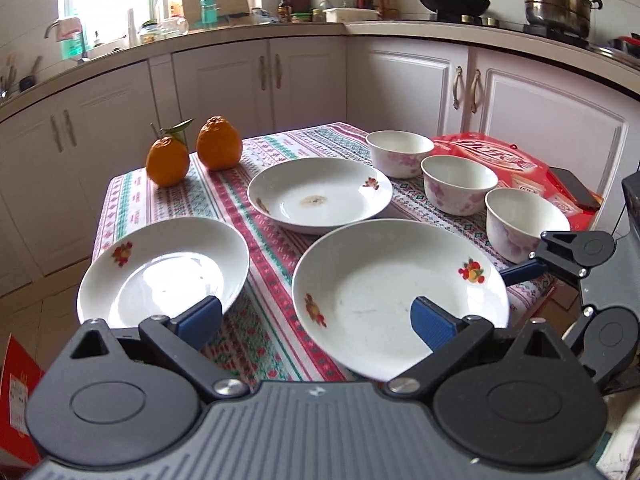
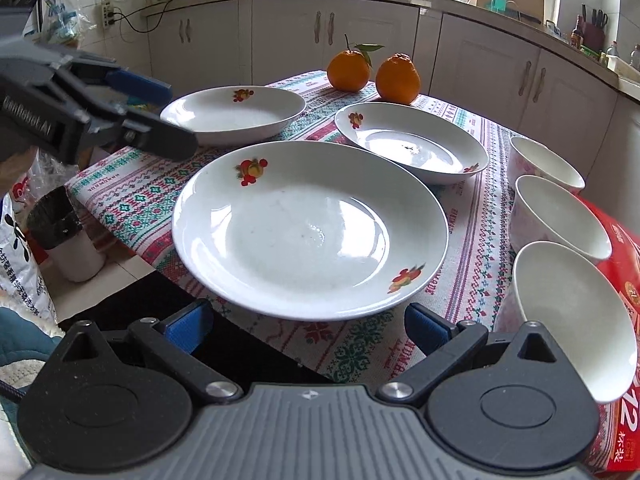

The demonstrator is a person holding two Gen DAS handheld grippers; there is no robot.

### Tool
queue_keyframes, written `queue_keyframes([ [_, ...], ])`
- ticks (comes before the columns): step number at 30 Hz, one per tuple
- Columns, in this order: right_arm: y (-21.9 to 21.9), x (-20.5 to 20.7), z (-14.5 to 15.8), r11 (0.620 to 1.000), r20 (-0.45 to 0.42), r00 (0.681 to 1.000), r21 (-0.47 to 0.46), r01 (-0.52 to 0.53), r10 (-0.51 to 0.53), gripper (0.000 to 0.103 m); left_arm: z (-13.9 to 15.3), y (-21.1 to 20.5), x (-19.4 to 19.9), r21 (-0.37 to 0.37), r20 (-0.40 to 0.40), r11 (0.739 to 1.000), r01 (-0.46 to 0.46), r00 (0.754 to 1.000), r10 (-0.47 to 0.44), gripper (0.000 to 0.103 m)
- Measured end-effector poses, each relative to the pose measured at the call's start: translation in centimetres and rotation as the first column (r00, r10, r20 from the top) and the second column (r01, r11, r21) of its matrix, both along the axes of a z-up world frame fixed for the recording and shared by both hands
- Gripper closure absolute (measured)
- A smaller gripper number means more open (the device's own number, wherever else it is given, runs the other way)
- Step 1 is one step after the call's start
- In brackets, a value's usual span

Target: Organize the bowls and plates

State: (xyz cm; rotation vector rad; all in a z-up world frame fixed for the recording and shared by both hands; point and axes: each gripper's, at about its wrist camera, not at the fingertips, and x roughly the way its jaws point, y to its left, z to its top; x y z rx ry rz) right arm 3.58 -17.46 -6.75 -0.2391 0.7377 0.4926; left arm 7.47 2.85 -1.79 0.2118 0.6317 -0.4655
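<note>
Nothing looks sorted yet: judging by how things lie, the whole job is still ahead. Three plates sit apart on the patterned tablecloth [image 1: 276,240], none stacked. The near plate [image 1: 400,300] lies at the near right, the left plate [image 1: 164,272] at the near left with its rim hanging over the table edge, and the far plate [image 1: 320,194], with a small brown smear in its well, sits behind and between them. Three bowls run in a row down the right side, none nested: the far bowl [image 1: 400,152], the middle bowl [image 1: 460,184] and the near bowl [image 1: 524,224], close together and possibly touching, though the fisheye makes that hard to tell. Two oranges [image 1: 192,150] stand at the far left corner, and a red package [image 1: 500,156] with a dark phone [image 1: 576,188] on it lies far right, behind the bowls.

The left gripper [image 1: 316,316] hangs low over the near edge, jaws spread wide and holding nothing, one blue pad in front of the left plate, the other over the near plate. The right gripper [image 2: 308,324] is also spread and empty, level with the table's near edge, pointed at the near plate, with the near bowl just to its right
</note>
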Motion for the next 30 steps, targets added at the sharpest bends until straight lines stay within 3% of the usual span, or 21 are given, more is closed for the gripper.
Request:
queue_keyframes([
  [8, 0.3, 0.7, -0.1, 1.000, -0.006, 1.000, -0.017, 0.002, -0.002, 0.000, -1.2, -1.7, 3.1, 0.044, -0.087, 0.992, 0.119, 0.990, -0.115, 0.003],
  [19, 0.6, 1.2, 0.0, 0.999, -0.012, 1.000, -0.034, -0.004, 0.004, 0.002, -2.2, -3.7, 8.2, 0.051, -0.218, 0.965, 0.259, 0.945, -0.242, 0.007],
  [23, 0.6, 1.2, 0.0, 1.000, -0.014, 1.000, -0.025, -0.003, 0.002, 0.004, -2.8, -4.4, 9.9, 0.053, -0.281, 0.953, 0.299, 0.920, -0.273, 0.017],
  [30, 0.5, 1.2, -0.1, 1.000, -0.018, 1.000, -0.013, 0.000, 0.000, 0.006, -3.5, -5.3, 11.6, 0.073, -0.340, 0.929, 0.363, 0.885, -0.319, 0.026],
])
